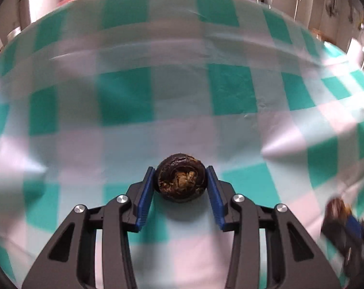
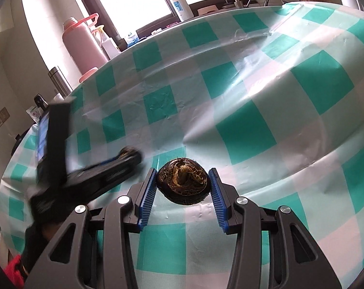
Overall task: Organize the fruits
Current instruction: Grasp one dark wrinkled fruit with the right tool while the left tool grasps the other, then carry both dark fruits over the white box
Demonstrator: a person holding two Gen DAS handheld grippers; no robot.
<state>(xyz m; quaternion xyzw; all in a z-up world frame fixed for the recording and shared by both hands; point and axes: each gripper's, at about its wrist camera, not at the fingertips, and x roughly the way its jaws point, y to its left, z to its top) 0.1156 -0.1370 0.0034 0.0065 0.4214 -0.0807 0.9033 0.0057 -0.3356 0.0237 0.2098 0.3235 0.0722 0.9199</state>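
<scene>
In the left wrist view a dark brown round fruit (image 1: 181, 180) with a fibrous tan centre sits between blue pads that touch both its sides; my left gripper (image 1: 180, 168) is shut on it just above the checked tablecloth (image 1: 230, 89). My right gripper (image 2: 183, 169) is shut the same way on a second dark brown fruit (image 2: 182, 185). The right wrist view also catches the left gripper (image 2: 130, 155), blurred, at the left with its fruit at the tips. At the lower right edge of the left wrist view the right gripper (image 1: 338, 207) appears blurred with its brown fruit.
The green, white and pink checked cloth (image 2: 244, 134) covers the whole table, with creases across it. Beyond the far edge stand a pink thermos (image 2: 83, 45), a steel flask (image 2: 59, 82) and a white bottle (image 2: 179, 2) by the window. A red sleeve (image 2: 12, 269) shows bottom left.
</scene>
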